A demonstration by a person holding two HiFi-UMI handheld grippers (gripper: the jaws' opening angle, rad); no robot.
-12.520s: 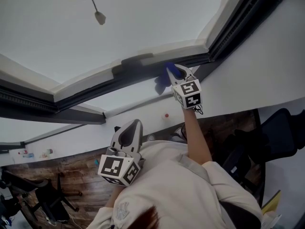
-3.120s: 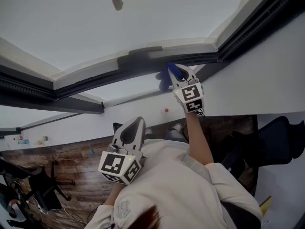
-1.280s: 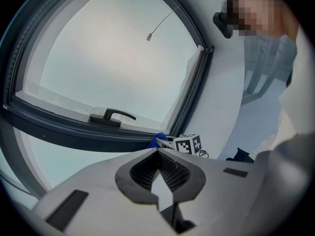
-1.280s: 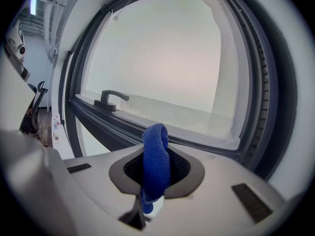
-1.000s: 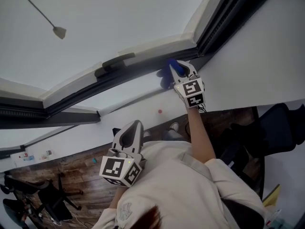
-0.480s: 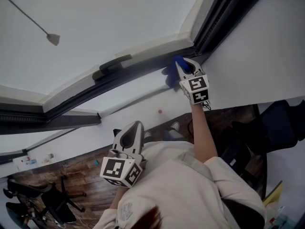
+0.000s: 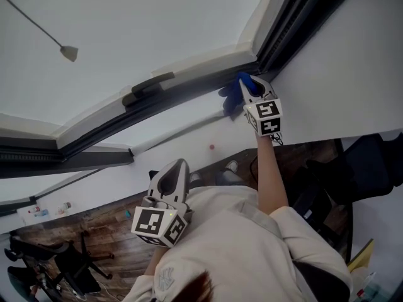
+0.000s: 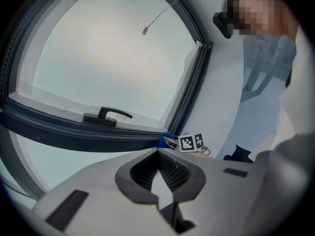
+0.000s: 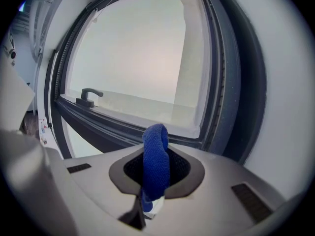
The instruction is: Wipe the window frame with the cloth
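Right claw: pinches the blue cloth, jaws clamped on its fold | cloth: touching the dark window frame on the rail that carries the handle, just beside the corner | left claw: pressed together, nothing between, held low by the person's chest, well apart from the frame

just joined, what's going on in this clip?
A person is cleaning a dark grey window frame. The right gripper is shut on a folded blue cloth and holds it at the frame's bottom rail, near the right corner and to the right of the dark window handle. The left gripper is shut, empty and held low by the person's chest.
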